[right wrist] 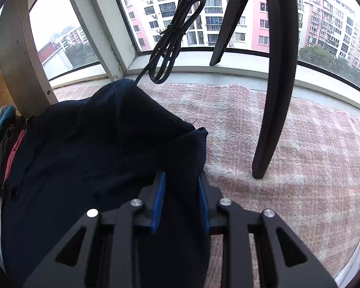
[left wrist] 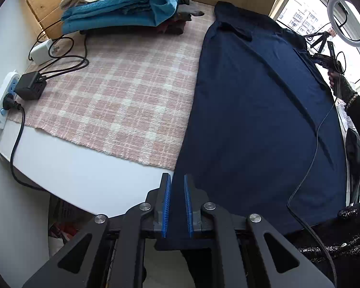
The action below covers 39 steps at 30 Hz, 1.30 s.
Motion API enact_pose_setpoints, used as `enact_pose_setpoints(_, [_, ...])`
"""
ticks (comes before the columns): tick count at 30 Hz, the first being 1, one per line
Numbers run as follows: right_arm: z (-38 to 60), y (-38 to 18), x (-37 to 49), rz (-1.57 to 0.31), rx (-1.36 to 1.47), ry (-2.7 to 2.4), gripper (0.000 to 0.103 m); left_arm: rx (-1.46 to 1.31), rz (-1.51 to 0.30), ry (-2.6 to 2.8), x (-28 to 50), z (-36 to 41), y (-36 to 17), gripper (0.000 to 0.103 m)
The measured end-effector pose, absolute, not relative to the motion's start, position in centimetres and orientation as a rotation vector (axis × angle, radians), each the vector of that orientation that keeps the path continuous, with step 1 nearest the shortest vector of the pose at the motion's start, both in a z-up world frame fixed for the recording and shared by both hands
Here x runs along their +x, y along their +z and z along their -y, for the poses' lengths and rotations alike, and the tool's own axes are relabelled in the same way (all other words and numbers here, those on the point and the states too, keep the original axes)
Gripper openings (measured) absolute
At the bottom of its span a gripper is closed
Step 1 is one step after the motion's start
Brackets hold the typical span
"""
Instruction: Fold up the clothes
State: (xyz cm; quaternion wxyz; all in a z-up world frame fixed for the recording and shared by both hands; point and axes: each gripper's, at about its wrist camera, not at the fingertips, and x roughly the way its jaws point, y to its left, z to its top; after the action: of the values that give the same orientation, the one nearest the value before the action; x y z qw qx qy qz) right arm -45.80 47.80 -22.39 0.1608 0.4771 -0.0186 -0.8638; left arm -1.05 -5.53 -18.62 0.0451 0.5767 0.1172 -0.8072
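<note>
The navy garment [left wrist: 259, 110] lay stretched over the pink plaid blanket [left wrist: 122, 88], filling the 3 o'clock half of the left wrist view. The left gripper [left wrist: 177, 204] sat at 6 o'clock with its jaws a narrow gap apart around the near hem; whether they pinched cloth could not be told. The right gripper [right wrist: 181, 201] was wider open, straddling the garment's bunched edge at 6 o'clock, apparently not clamped.

Risks, as a judgement: an uneven lift could drag the blanket along; the thin cable [left wrist: 316, 144] draped across the fabric might snag; the tripod leg [right wrist: 273, 96] stood near the fold path.

Garment type was unclear, and its far end was cut off.
</note>
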Motion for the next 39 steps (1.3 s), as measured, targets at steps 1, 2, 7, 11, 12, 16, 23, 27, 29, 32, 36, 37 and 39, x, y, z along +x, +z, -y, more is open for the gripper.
enact_pose_setpoints(1, [-47.8, -22.3, -45.8, 0.056, 1.356, -2.468, 0.006, 1.765, -0.353, -2.477, -1.7, 4.8, -18.7, 0.012])
enact_pose_setpoints(2, [-47.8, -22.1, -45.6, 0.038, 1.342, -2.48, 0.005, 1.772, -0.344, -2.481, -2.2, 4.2, -18.9, 0.012])
enact_pose_setpoints(7, [-48.6, -19.8, -45.1, -0.061, 1.22, -2.622, 0.004, 1.859, -0.286, -2.453, -3.4, 2.3, -20.9, 0.012])
enact_pose_setpoints(11, [-48.7, -21.0, -45.7, -0.19, 1.299, -2.634, 0.003, 1.879, -0.266, -2.424, -3.5, 1.9, -21.5, 0.013])
enact_pose_setpoints(12, [-48.3, -21.5, -45.7, -0.221, 1.319, -2.617, 0.004, 1.875, -0.267, -2.417, -3.6, 2.0, -21.4, 0.013])
enact_pose_setpoints(16, [-48.1, -21.7, -45.3, -0.176, 1.385, -2.584, 0.009, 1.856, -0.259, -2.413, -3.5, 2.4, -20.6, 0.016])
enact_pose_setpoints(23, [-50.6, -17.3, -39.7, -0.036, 1.34, -2.524, 0.023, 1.817, -0.273, -2.43, -2.9, 2.8, -19.7, 0.018])
enact_pose_setpoints(27, [-50.7, -17.2, -33.6, -0.064, 1.343, -2.422, 0.025, 1.819, -0.317, -2.427, -2.2, 3.0, -19.7, 0.018])
enact_pose_setpoints(29, [-50.4, -18.3, -30.9, -0.159, 1.375, -2.388, 0.031, 1.819, -0.336, -2.422, -1.8, 3.2, -19.7, 0.018])
enact_pose_setpoints(32, [-51.2, -19.3, -30.4, -0.196, 1.392, -2.405, 0.03, 1.805, -0.354, -2.414, -1.5, 3.5, -19.4, 0.018])
enact_pose_setpoints(36, [-51.5, -20.5, -30.1, -0.249, 1.486, -2.352, 0.021, 1.776, -0.351, -2.401, -0.4, 3.8, -18.6, 0.019])
enact_pose_setpoints(37, [-51.5, -20.3, -29.8, -0.29, 1.496, -2.362, 0.021, 1.767, -0.361, -2.398, 0.1, 3.9, -18.3, 0.02])
enact_pose_setpoints(39, [-52.7, -18.2, -28.5, -0.177, 1.434, -2.387, 0.022, 1.754, -0.372, -2.387, 1.4, 4.1, -17.7, 0.023])
